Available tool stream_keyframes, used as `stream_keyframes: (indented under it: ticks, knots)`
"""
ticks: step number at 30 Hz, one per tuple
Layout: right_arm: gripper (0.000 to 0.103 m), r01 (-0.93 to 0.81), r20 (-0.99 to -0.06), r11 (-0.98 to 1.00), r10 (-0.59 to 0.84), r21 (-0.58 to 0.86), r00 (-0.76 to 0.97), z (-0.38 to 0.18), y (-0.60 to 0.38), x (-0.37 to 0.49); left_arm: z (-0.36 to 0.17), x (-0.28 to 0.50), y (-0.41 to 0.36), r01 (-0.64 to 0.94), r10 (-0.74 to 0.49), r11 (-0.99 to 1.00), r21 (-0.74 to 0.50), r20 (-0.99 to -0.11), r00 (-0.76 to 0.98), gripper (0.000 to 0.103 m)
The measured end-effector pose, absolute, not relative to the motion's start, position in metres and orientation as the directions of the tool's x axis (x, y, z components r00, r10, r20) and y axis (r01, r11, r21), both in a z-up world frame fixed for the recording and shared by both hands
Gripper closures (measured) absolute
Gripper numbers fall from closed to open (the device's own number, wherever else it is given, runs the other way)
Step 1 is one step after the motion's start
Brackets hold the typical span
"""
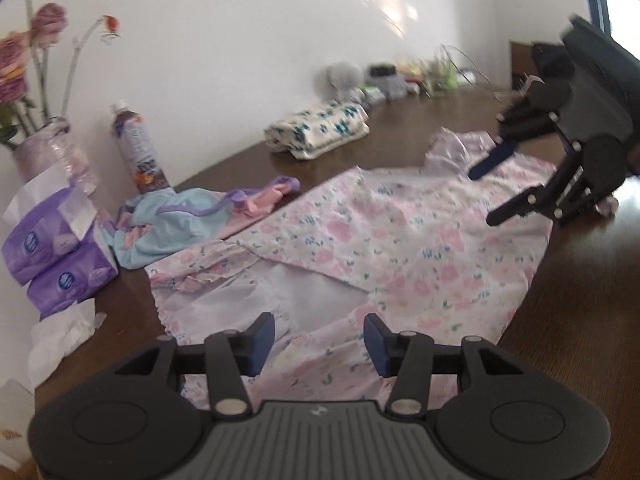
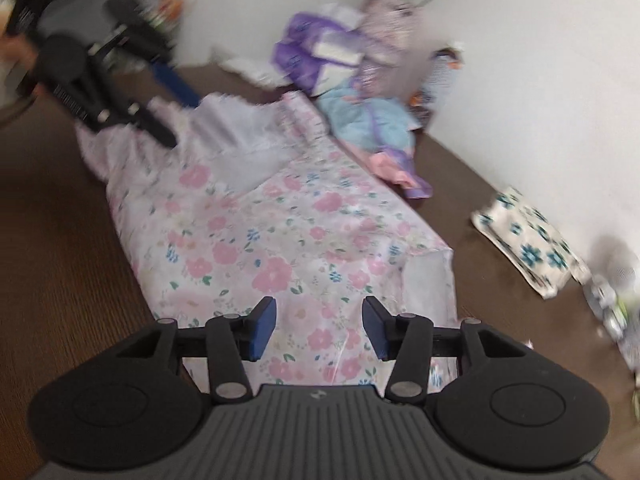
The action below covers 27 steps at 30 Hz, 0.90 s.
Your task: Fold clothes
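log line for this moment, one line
left tool open | right tool open | pink floral garment partly folded on table | nothing gripped

Garments on desk: 3 total — 1 pink floral dress spread flat at ctr, 1 blue/purple crumpled piece at approx 10 o'clock of it, 1 folded cream piece w/ teal flowers at 12. Claws: 2, left claw and right claw, each w/ 2 blue-padded fingers spread apart. Misc at 9–10 o'clock: 2 purple tissue packs, 1 bottle, 1 vase w/ flowers.
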State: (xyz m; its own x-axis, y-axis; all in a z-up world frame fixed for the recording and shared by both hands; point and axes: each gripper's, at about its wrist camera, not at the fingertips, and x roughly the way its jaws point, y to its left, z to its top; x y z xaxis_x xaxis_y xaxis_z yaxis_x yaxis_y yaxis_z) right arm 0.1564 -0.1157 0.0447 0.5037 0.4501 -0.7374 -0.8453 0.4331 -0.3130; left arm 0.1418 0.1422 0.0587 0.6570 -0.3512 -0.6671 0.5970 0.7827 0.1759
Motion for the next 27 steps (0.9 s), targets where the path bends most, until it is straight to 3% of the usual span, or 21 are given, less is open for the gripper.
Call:
stream_keyframes:
  ticks: [5,7,8,9,10,12,15,21,25,27]
  knots:
    - [0.055,-0.910,-0.825,0.324,0.416,-0.259,0.383,0.038,-0.100,0.179,0.052,0.161,0.145,0.693,-0.389,0.708,0.138,-0.742,0.546,0.056]
    - [0.062,-0.924,-0.845,0.318,0.415,-0.214,0.338,0.037,-0.101,0.185,0.047,0.165,0.148,0.713,-0.405,0.692,0.109,-0.760,0.509,0.059]
    - [0.074,-0.930,-0.850,0.311,0.419,-0.195,0.318,0.038,-0.102,0.187,0.045,0.167,0.149,0.723,-0.412,0.685,0.094,-0.768,0.490,0.064]
    - [0.086,-0.933,-0.853,0.310,0.424,-0.180,0.305,0.039,-0.103,0.187,0.044,0.169,0.150,0.728,-0.417,0.680,0.084,-0.773,0.478,0.077]
    - [0.088,-0.932,-0.849,0.317,0.431,-0.175,0.306,0.041,-0.105,0.186,0.044,0.167,0.152,0.727,-0.419,0.682,0.081,-0.771,0.479,0.087]
    - [0.099,-0.926,-0.838,0.332,0.440,-0.181,0.321,0.046,-0.109,0.182,0.047,0.162,0.156,0.722,-0.427,0.687,0.080,-0.760,0.490,0.095]
    - [0.100,-0.918,-0.811,0.338,0.465,-0.208,0.355,0.056,-0.115,0.164,0.053,0.150,0.160,0.714,-0.440,0.695,0.088,-0.733,0.519,0.099]
    - [0.100,-0.907,-0.758,0.318,0.508,-0.275,0.408,0.072,-0.122,0.115,0.065,0.105,0.158,0.692,-0.427,0.703,0.166,-0.680,0.596,0.100]
    - [0.100,-0.871,-0.731,0.354,0.483,-0.340,0.482,0.071,-0.121,0.108,0.068,0.094,0.153,0.636,-0.353,0.732,0.242,-0.664,0.659,0.077]
    - [0.097,-0.857,-0.720,0.414,0.489,-0.306,0.493,0.070,-0.124,0.113,0.070,0.098,0.154,0.589,-0.319,0.771,0.243,-0.653,0.687,0.072]
